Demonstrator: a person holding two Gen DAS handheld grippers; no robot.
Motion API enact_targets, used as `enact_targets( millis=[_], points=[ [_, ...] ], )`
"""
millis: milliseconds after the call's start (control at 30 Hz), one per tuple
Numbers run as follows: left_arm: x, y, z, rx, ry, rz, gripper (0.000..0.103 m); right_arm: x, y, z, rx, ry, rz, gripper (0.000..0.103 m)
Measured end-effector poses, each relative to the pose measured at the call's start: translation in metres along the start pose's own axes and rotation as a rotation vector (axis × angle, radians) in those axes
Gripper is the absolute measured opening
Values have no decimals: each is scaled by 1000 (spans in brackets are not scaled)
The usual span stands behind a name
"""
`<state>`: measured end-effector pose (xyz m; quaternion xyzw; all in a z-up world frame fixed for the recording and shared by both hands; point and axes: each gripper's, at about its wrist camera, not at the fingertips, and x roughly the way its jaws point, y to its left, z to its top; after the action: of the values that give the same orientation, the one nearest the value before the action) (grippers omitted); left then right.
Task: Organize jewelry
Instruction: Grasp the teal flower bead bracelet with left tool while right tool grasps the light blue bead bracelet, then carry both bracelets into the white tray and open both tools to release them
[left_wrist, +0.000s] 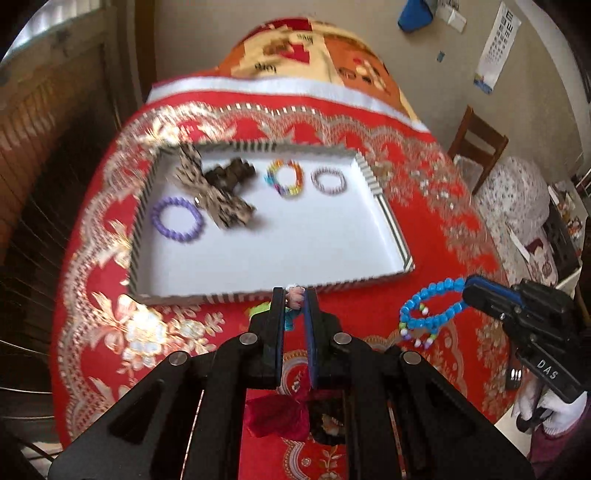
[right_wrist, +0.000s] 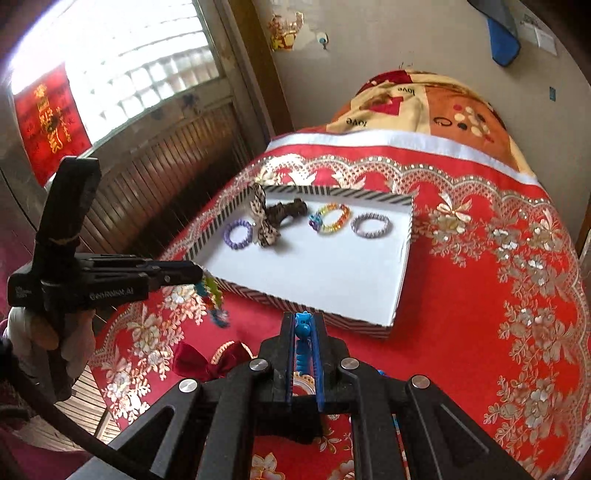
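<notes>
Left gripper: its jaws were pressed together on a small multicoloured trinket, pale pink at the top with green and blue bits hanging below; what kind of piece it was could not be made out.
Right gripper: its jaws were pinching a blue beaded bracelet, whose loop dangled free in the left wrist view with smaller mixed beads trailing from it.
Why held so: both pieces were gripped at one end and hung clear of the red embroidered cloth, probably so they could be carried over the tray wall without dragging.
Tray: a shallow white tray with a striped rim sat mid-cloth, just beyond both grippers.
Already in the tray: along its far edge lay a purple bracelet, a leopard-print bow, a dark hair clip, a rainbow bracelet and a lilac striped bracelet, the bow overlapping the clip.
Free space: the tray's near half was bare, likely the landing spot for both carried pieces.
Still outside: a dark red bow lay on the cloth near its near edge, under the grippers.
Progress: judged roughly halfway, with two pieces in hand and at least one waiting.
</notes>
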<state>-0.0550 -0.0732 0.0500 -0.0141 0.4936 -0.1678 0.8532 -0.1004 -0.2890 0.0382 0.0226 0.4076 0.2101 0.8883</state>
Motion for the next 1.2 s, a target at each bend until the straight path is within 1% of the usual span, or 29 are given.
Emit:
enact_targets(
  millis=[300,533,933,1200],
  points=[
    [-25,10,15,-9,-67,42,9,-8,8,16,-28,-29,4,8],
    [-31,20,26,-10,-92,62,9,-8,11,29,-42,-45,2,8],
    [-19,45,45,-32,-84,84,9,9,1,48,-19,-40,-14,8],
    [-7,64,53,-52,-68,101,9,30,-3,60,-8,-15,-15,8]
  ],
)
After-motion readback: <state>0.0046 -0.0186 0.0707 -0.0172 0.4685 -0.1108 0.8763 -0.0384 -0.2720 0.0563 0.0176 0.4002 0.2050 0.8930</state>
